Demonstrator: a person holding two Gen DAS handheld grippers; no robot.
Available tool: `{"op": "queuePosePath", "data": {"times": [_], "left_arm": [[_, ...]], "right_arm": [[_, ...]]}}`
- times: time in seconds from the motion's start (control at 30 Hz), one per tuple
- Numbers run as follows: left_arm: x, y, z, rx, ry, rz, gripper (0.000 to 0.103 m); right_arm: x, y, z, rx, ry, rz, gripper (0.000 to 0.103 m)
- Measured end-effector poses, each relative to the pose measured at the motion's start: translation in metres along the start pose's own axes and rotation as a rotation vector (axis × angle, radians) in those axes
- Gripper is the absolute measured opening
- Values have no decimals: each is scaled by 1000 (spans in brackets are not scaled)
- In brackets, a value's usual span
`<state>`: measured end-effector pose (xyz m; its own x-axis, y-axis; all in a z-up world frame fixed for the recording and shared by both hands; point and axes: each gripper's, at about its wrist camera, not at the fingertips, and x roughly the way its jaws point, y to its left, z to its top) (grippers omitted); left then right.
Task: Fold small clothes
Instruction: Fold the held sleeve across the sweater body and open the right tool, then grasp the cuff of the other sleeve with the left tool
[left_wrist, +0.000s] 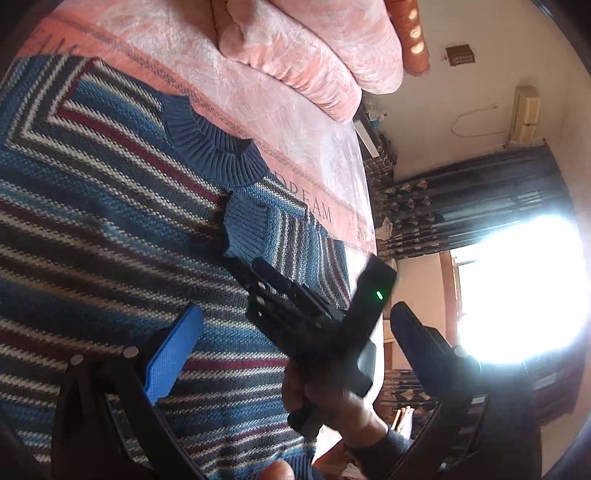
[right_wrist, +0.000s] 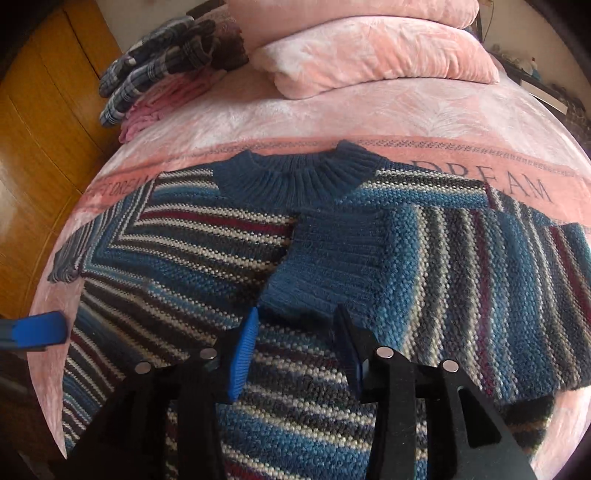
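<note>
We see right gripper (right_wrist: 295, 354) jaws apart, just short of folded sleeve cuff (right_wrist: 328, 269); left gripper (left_wrist: 291, 343) apart, empty. Risk: sweater (right_wrist: 177, 251) near bed (right_wrist: 332, 122) edge, loose sleeve may slide back.

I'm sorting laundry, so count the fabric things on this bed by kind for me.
Striped sweaters: 1
Pink pillows: 2 and
Plaid garments: 1
Pink garments in the pile: 1
Total: 5, plus the pink bedspread underneath.
</note>
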<state>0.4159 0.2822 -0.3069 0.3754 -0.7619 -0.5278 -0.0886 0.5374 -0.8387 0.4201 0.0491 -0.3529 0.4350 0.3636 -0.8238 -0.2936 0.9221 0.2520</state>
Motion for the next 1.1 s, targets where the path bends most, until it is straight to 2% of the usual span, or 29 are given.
{"op": "queuePosePath", "data": {"times": [0.17,0.3,0.4,0.47,0.5,0.53,0.6,0.7,0.93,1.1], "left_arm": [[80,33,31,-173,110,-28,100],[117,44,41,-205,137,42,100],[132,47,45,-209,154,96,99],[133,42,48,-183,151,146,85],[134,39,51,-159,159,178,50],[136,36,52,-140,179,213,25],[135,35,59,-126,174,241,7],[124,17,66,-94,158,233,7],[68,-85,91,148,103,167,7],[20,-134,97,276,61,153,7]], "right_arm": [[-44,-37,-68,203,-32,123,45],[-50,-56,-116,330,-30,287,46],[-45,-63,-138,392,-79,328,45],[-46,-59,-139,361,-100,301,45],[-49,-57,-139,345,-119,286,45],[-49,-57,-140,344,-122,271,45],[-48,-55,-142,337,-118,262,45],[-46,-49,-142,314,-116,242,45],[-44,-47,-142,302,-118,228,46],[-42,-45,-141,297,-117,222,46]]}}
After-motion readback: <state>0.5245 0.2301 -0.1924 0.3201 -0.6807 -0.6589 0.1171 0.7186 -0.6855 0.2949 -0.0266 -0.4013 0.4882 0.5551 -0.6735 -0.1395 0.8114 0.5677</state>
